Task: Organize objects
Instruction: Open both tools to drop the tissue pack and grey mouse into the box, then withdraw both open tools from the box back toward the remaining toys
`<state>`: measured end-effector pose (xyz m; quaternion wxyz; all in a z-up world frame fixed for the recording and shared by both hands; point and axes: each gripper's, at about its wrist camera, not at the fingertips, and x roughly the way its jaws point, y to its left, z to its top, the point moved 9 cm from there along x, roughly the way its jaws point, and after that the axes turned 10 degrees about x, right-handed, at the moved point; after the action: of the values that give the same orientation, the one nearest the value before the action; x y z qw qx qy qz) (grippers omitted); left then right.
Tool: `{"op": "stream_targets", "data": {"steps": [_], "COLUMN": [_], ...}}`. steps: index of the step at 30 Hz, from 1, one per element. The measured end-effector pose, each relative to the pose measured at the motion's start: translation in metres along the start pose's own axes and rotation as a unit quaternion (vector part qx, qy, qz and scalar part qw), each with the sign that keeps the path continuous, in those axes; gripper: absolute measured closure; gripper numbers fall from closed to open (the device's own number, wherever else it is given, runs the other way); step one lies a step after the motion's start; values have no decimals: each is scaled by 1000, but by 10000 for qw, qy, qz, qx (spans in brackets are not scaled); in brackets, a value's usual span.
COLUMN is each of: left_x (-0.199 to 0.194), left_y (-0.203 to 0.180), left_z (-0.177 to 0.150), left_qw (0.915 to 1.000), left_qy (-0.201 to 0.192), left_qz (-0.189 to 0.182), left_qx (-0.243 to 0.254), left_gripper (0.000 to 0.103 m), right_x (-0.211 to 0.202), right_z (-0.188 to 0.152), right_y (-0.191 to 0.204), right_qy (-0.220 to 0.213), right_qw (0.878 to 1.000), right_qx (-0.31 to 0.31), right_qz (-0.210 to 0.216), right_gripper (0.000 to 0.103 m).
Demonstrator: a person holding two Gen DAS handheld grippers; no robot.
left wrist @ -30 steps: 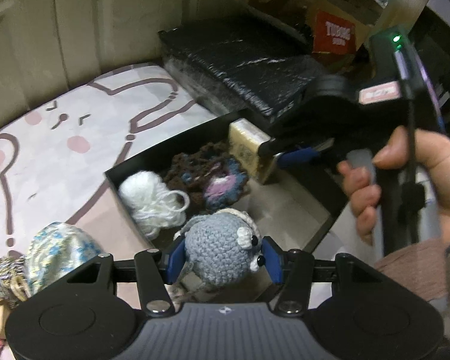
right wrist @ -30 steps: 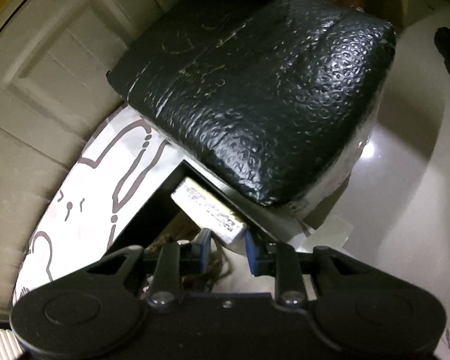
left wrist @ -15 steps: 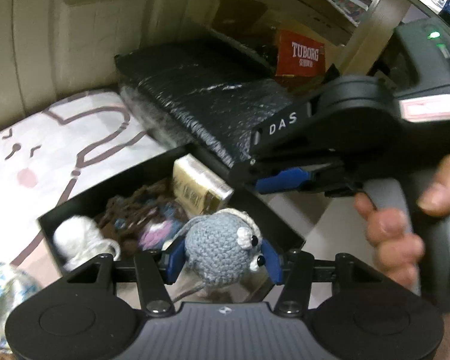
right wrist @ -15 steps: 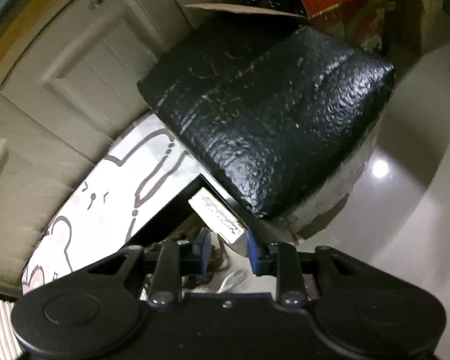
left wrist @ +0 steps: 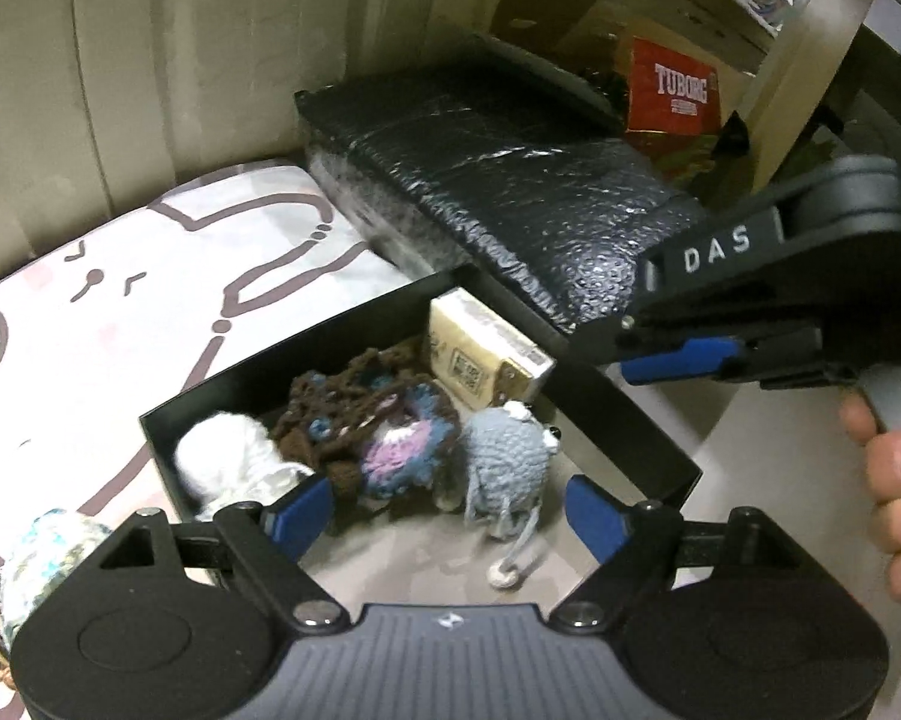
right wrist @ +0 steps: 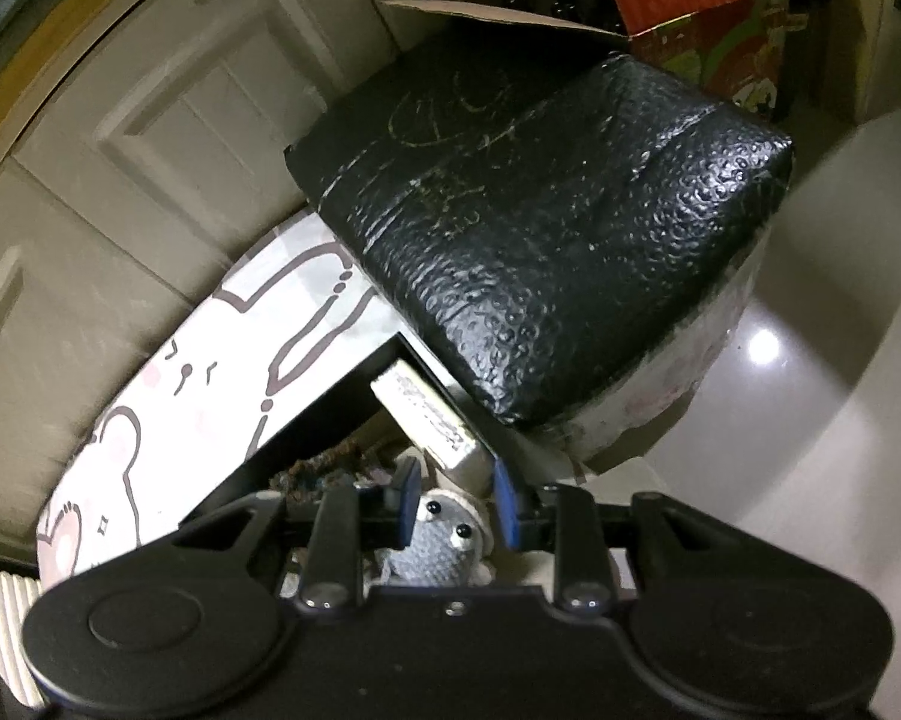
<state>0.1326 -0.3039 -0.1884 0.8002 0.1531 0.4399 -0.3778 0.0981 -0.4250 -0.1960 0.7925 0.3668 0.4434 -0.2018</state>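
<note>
1. Progress looks well along, judged from how things lie: the black box [left wrist: 624,420] already holds a white yarn ball [left wrist: 222,456] at its left end, a brown crocheted piece with pink and blue centre [left wrist: 372,426] in the middle, a cream carton [left wrist: 480,354] leaning in the far corner, and a grey crocheted mouse [left wrist: 504,456] just right of the brown piece.

2. Left hand-held gripper [left wrist: 450,510] hangs above the near edge of the box with its jaws opening; the mouse sits beyond and below its blue pads [left wrist: 594,519], touching neither, so it is released.

3. Right hand-held gripper [right wrist: 453,504] hovers over the far right side of the box, a person's hand [left wrist: 897,498] on its handle. Its jaws stand narrow with nothing between them; the mouse's face merely shows through the gap from below in the right wrist view.

4. Still to do, as far as can be seen: a pale blue-and-white knitted bundle [left wrist: 48,552] lies outside the box, just off its near left corner, on the bunny-print sheet [left wrist: 150,300]. More yarn-like bits show at the picture's edge beside it, too cropped to identify.

5. Mouse itself: round, grey crochet body, lighter ear on top, black bead eyes facing right, thin grey tail ending in a small pale loop trailing toward the near wall of the box. It looks soft and light, and seems to stand or lean upright on the box floor.

6. Behind the box, touching or just beside its far wall, lies a large black bubble-wrapped parcel [left wrist: 510,198].
</note>
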Motion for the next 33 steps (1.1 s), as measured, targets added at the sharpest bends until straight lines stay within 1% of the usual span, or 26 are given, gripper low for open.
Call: {"op": "stream_targets", "data": {"steps": [5, 8, 12, 17, 24, 29, 31, 33], "left_x": [-10, -19, -33, -53, -76, -90, -94, -98], "left_y": [4, 9, 21, 35, 50, 57, 59, 62], "left_z": [0, 0, -1, -5, -13, -16, -18, -20], "left_qw": [9999, 9997, 9988, 9969, 9936, 9906, 9893, 9883], "left_qy": [-11, -39, -69, -155, -226, -283, -294, -295], "left_qz": [108, 232, 410, 584, 801, 983, 1048, 1135], "left_qx": [-17, -67, -255, -498, -764, -913, -967, -979], "left_gripper": [18, 18, 18, 18, 18, 18, 17, 17], "right_x": [-3, -6, -14, -25, -38, -48, -51, -54], "right_z": [-3, -7, -12, -16, -21, -25, -26, -27], "right_y": [-2, 1, 8, 13, 17, 18, 18, 18], "right_qy": [-11, 9, -58, -163, -301, -489, -594, -686], "right_qw": [9999, 9993, 9976, 9957, 9922, 9876, 9847, 9815], "right_qx": [-128, -361, -687, -908, -1212, -1494, -1641, -1784], "right_qz": [-25, 17, 42, 99, 57, 21, -37, -89], "right_gripper": [74, 73, 72, 72, 70, 64, 57, 54]}}
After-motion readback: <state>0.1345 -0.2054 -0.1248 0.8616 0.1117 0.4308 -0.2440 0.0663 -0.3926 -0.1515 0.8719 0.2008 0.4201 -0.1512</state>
